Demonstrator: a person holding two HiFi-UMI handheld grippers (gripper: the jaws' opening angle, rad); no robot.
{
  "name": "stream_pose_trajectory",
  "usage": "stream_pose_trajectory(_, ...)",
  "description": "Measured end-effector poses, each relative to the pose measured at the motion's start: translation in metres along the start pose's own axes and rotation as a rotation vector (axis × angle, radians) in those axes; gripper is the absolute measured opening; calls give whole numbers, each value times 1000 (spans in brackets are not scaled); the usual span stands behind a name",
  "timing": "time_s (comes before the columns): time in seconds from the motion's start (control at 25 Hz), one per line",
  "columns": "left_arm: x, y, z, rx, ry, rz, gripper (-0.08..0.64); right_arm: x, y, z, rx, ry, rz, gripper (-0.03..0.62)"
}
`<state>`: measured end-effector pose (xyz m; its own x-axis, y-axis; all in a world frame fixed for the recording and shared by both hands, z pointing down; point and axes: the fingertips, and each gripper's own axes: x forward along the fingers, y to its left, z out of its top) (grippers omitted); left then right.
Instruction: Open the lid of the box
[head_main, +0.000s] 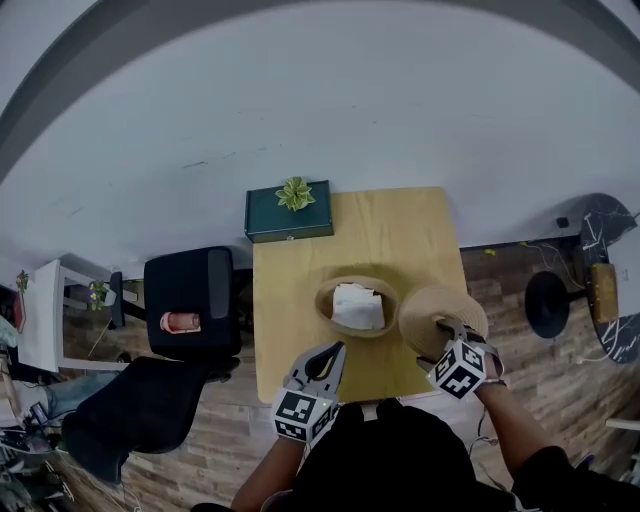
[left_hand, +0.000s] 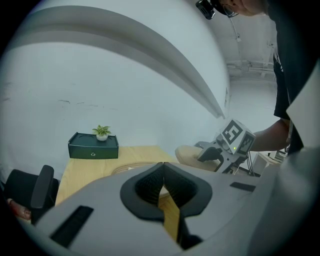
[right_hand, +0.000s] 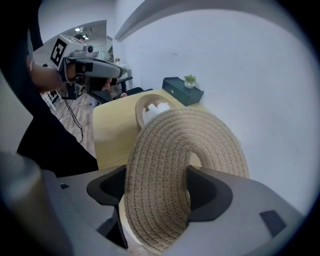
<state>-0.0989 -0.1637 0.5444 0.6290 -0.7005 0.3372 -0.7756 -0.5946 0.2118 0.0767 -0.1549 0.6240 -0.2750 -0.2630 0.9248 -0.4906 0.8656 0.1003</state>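
Office-like room: black chair (head_main: 188, 285), wooden table (head_main: 400, 230), plank floor (head_main: 530, 375), white wall (head_main: 300, 100).

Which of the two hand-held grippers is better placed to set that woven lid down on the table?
The right hand-held gripper: its jaws clamp the lid, held off the basket, over the table. The left hand-held gripper is shut and empty.

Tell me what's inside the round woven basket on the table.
A white bundle, paper or cloth, fills the woven basket. Anything beneath it and the basket's floor are covered. The woven lid is off, clamped in the right gripper.
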Motion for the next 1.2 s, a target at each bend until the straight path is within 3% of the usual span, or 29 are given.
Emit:
stream_pose_trajectory(0.4, 6, -10, 6, 44, 25, 21, 18, 57, -1, -56, 6, 82, 84, 383)
stream_pose_trajectory(0.64, 1, -9, -9, 8, 46, 49, 18, 76, 4, -60, -29, 104, 142, 383)
stream_pose_trajectory(0.88, -1, -16, -16, 21, 58, 62, 18, 87, 3, -67, -75, 137, 178, 383)
stream_pose_trajectory(1.2, -1, -16, -6, 11, 23, 85, 18, 94, 2, -72, -118, 149, 195, 384)
